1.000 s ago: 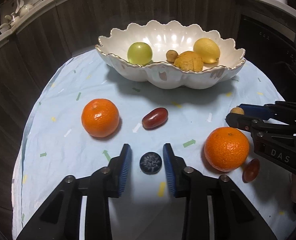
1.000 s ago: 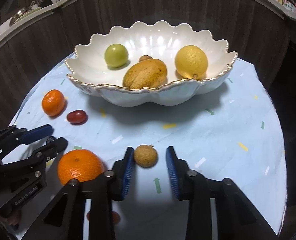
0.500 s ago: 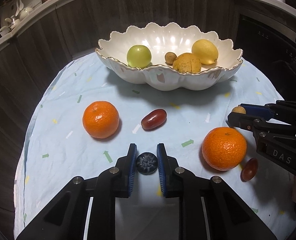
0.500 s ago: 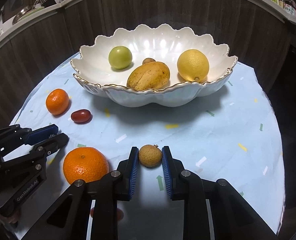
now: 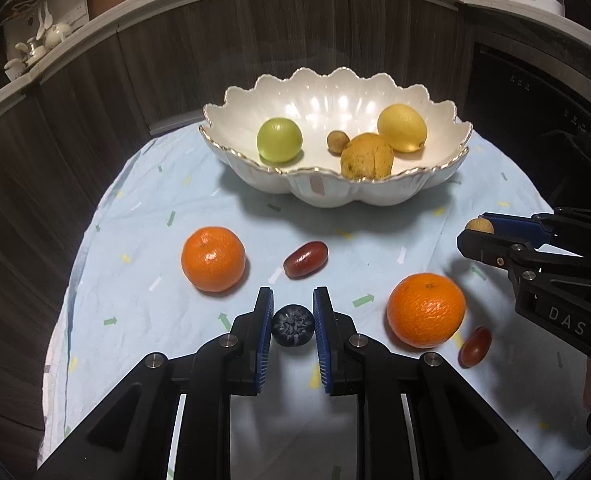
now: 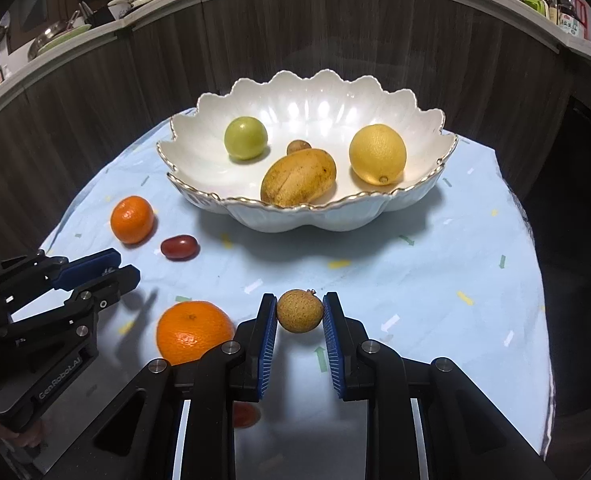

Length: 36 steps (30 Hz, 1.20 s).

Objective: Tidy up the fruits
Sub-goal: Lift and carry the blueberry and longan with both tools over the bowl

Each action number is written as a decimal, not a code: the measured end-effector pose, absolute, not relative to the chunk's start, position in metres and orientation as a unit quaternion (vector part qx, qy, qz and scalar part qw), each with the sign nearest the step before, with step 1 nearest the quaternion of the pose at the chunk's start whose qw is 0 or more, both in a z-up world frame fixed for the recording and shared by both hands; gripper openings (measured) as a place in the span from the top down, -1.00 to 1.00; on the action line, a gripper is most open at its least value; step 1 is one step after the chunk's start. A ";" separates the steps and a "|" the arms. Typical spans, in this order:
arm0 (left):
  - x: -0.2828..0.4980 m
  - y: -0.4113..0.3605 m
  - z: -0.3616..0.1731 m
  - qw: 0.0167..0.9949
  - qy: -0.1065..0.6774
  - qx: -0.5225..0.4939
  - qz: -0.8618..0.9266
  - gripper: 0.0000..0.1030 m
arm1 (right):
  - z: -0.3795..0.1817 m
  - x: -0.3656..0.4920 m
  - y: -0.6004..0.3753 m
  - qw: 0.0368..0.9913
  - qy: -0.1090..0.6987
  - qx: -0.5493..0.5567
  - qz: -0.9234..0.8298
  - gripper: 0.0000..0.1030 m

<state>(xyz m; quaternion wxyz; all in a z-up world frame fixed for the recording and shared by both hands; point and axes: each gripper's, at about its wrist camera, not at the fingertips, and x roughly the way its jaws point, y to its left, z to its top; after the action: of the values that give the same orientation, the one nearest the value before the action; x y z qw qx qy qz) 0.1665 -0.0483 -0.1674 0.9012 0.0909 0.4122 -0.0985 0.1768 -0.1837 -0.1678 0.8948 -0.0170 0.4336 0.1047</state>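
Note:
My left gripper (image 5: 293, 325) is shut on a dark blueberry (image 5: 293, 325), held a little above the pale blue cloth. My right gripper (image 6: 299, 311) is shut on a small tan longan (image 6: 299, 311), lifted off the cloth; the longan (image 5: 480, 225) also shows at the right of the left wrist view. The white scalloped bowl (image 5: 375, 194) (image 6: 335, 220) stands at the back with a green fruit (image 6: 246, 137), a lemon (image 6: 377, 154), a brownish mango (image 6: 298, 177) and a small longan (image 6: 298, 147) inside.
Two oranges (image 5: 213, 259) (image 5: 426, 309) and two red oblong fruits (image 5: 306, 253) (image 5: 474, 346) lie on the cloth (image 6: 435, 280). Dark wood panels curve around the back of the table, under a ledge of kitchenware. The left gripper's body (image 6: 55, 292) sits left in the right wrist view.
Both grippers closed: the left on the blueberry, the right on the longan. The right one then rose slightly with the longan; the bowl looks farther away in both views.

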 end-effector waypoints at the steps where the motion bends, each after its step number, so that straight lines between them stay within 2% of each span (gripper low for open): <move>1: 0.166 -0.048 -0.165 0.902 0.410 0.090 -0.099 0.59 | -0.166 0.176 -0.184 0.896 0.432 -0.017 0.104 0.52; 36: 0.203 -0.064 -0.103 0.921 0.370 0.076 -0.090 0.59 | -0.105 0.201 -0.205 0.920 0.385 0.000 0.067 0.52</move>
<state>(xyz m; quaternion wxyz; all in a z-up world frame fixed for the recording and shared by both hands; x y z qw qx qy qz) 0.2026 -0.0638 -0.1026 0.9214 0.0761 0.3703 -0.0898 0.2007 -0.2055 -0.1049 0.9203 0.0000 0.3855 0.0673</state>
